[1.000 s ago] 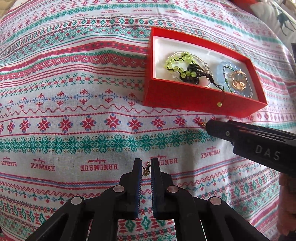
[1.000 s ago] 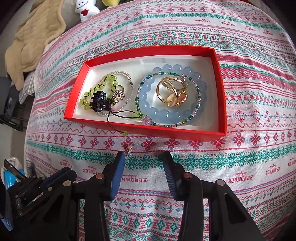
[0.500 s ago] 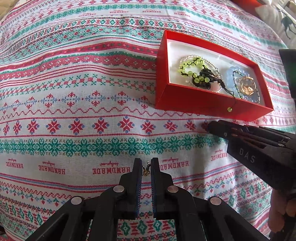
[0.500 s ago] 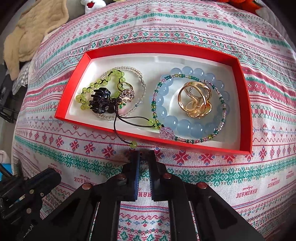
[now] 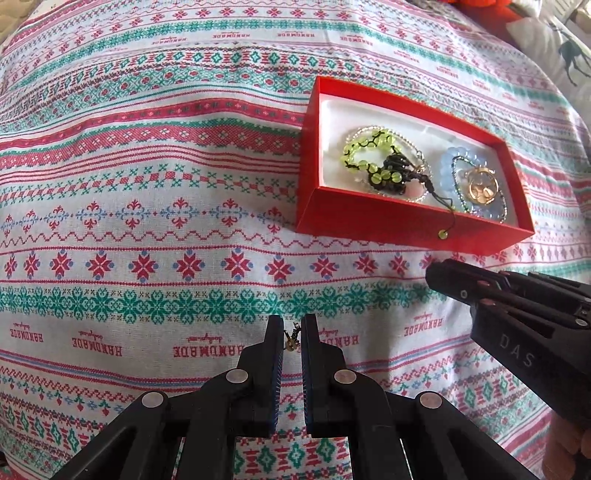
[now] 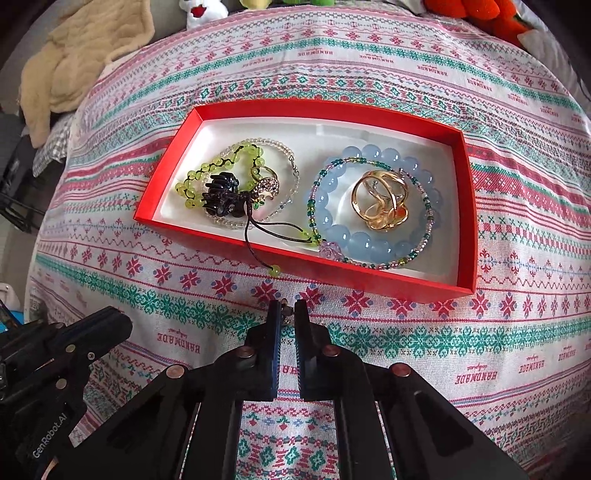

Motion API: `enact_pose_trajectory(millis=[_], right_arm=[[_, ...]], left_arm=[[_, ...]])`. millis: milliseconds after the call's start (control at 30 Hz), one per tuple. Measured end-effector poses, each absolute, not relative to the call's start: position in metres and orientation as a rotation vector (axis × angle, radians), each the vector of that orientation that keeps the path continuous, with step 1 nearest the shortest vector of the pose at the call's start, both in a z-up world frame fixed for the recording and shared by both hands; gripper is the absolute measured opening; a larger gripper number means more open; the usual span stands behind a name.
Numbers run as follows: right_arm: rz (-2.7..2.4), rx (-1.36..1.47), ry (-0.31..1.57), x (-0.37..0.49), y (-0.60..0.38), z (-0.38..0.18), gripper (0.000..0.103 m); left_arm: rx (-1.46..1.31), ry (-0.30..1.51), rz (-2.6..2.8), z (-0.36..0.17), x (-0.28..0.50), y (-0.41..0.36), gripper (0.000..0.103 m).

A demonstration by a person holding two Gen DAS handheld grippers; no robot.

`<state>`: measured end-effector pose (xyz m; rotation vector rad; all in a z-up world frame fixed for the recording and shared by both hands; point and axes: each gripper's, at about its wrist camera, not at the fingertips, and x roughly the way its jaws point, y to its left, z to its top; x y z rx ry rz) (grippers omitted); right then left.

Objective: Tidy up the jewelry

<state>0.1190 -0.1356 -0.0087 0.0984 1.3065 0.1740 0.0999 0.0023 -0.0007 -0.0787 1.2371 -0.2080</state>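
Closed since before, right hand-held gripper (image 6: 287, 314) now pinches small earring (image 6: 284, 303).

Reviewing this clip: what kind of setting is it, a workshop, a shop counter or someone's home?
Most likely a home, perhaps a bedroom. The red jewelry box sits on a patterned woven cloth marked "HANDMADE", with plush toys and a rumpled beige blanket beyond its far edge.

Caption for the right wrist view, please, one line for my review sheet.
Right gripper shut on a tiny earring just short of the red jewelry box of bracelets and rings on a patterned cloth.
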Motion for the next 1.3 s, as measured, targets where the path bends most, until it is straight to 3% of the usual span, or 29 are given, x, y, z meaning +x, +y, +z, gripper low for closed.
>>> enact_pose_trajectory(millis=[867,1300], right_arm=[[0.202,0.242,1.182,0.099,-0.191,0.059,0.007],[0.156,0.348,1.146,0.118,-0.226,0.061,0.007]], left_arm=[[-0.206,1.082,-0.269,0.035,0.126,-0.018,0.004],[-0.223,0.996,-0.357,0.035,0.155,-0.059,0.004]])
